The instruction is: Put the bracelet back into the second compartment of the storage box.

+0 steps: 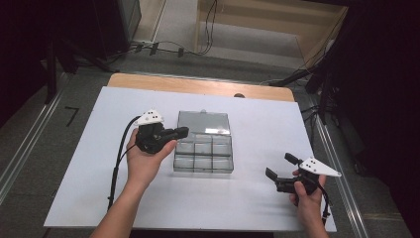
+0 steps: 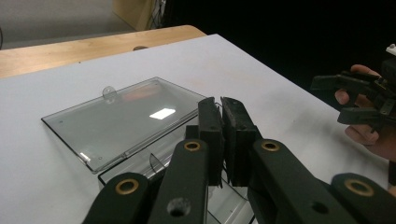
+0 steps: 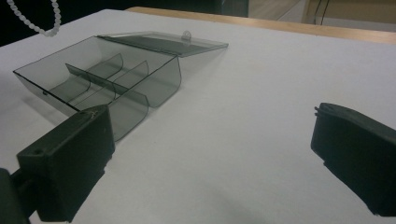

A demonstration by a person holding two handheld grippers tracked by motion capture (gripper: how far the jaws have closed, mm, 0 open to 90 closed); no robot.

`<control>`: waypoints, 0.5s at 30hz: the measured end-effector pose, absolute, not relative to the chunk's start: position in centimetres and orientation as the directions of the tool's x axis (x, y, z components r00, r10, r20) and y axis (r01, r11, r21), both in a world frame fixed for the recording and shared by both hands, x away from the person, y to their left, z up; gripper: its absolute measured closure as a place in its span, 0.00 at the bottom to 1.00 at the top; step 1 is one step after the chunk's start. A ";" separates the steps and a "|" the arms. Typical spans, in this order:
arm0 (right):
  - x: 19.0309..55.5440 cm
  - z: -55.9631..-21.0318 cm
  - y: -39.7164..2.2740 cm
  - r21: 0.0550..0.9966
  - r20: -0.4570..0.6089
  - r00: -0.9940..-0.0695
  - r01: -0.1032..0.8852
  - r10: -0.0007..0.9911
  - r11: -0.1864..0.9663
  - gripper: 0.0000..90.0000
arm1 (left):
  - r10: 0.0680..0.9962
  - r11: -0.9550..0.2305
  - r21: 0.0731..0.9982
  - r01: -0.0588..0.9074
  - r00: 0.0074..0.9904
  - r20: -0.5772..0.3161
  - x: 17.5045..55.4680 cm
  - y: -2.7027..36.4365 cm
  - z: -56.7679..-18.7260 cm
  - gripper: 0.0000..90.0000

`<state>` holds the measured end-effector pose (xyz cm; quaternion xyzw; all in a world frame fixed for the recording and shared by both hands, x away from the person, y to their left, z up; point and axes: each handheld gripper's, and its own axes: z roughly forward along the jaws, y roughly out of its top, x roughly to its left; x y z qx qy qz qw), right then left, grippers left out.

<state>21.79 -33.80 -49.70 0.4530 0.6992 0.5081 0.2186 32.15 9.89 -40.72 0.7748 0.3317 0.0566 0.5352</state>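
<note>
Just beside the left gripper [image 1: 182, 132], whose matt black plastic jaws carry brass-coloured rivets, sits a compartment box [image 1: 203, 155] of smoky, see-through plastic, glossy enough that its flat open lid [image 2: 122, 117] catches a bright glint. Under both grippers lies a smooth, matt white sheet [image 1: 257, 124]. Beyond it runs a pale wooden table edge [image 1: 198, 85]. The right gripper [image 1: 284, 166] looks the same dull black, topped with a matt white plate.

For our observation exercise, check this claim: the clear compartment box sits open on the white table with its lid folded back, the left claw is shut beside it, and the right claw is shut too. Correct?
Not quite. The right claw is open: the right gripper view shows its two jaws standing wide apart with bare table between them. The rest holds: the clear compartment box is open, lid folded back, and the left claw is shut.
</note>
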 end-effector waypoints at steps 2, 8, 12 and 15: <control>21.8 -49.7 -33.8 0.909 0.153 -0.494 0.411 0.856 0.075 0.00 | 0.572 -0.208 0.865 0.456 0.774 -0.270 32.2 9.7 -40.8 0.97; 21.8 -49.7 -33.8 0.909 0.153 -0.495 0.411 0.856 0.075 0.00 | 0.567 -0.207 0.863 0.460 0.776 -0.278 32.5 9.2 -41.2 0.97; 21.8 -49.7 -33.8 0.909 0.154 -0.496 0.410 0.855 0.074 0.00 | 0.562 -0.208 0.861 0.463 0.778 -0.283 32.6 8.9 -41.5 0.97; 21.8 -49.7 -33.9 0.910 0.153 -0.497 0.408 0.854 0.074 0.00 | 0.555 -0.213 0.861 0.461 0.783 -0.282 32.7 8.6 -41.7 0.97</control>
